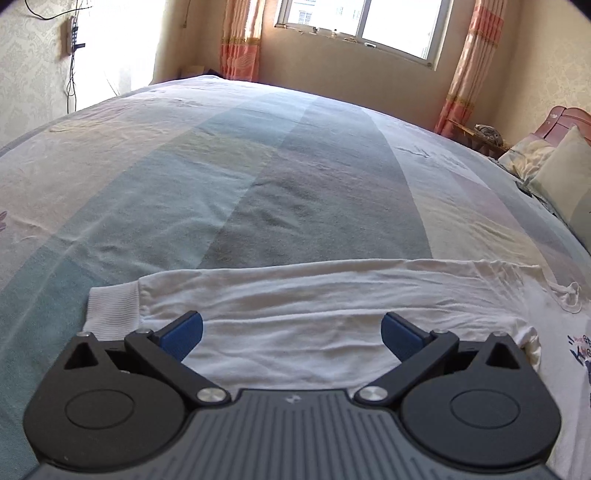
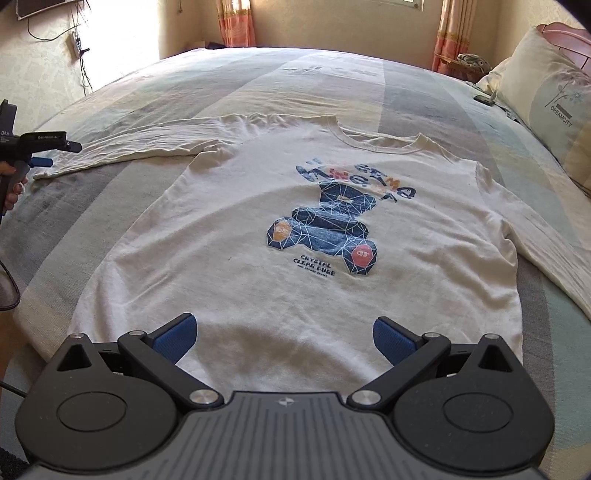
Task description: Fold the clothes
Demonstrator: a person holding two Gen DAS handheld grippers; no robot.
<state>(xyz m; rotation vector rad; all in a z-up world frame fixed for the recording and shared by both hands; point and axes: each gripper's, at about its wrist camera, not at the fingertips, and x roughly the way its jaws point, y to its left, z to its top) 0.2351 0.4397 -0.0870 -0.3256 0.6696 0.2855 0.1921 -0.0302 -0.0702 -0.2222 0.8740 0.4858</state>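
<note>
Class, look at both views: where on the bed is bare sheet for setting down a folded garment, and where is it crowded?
Bare bed lies beyond the shirt's collar toward the window, and beyond the sleeve in the left view. The head end is crowded by pillows. The shirt covers the near middle, with the left gripper over the sleeve and the right gripper over the hem.

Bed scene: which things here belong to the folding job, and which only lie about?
For the job:
white sweatshirt
its left sleeve
left tongs, open
right tongs, open

Just lying about:
pillows
curtains
striped bedsheet
</note>
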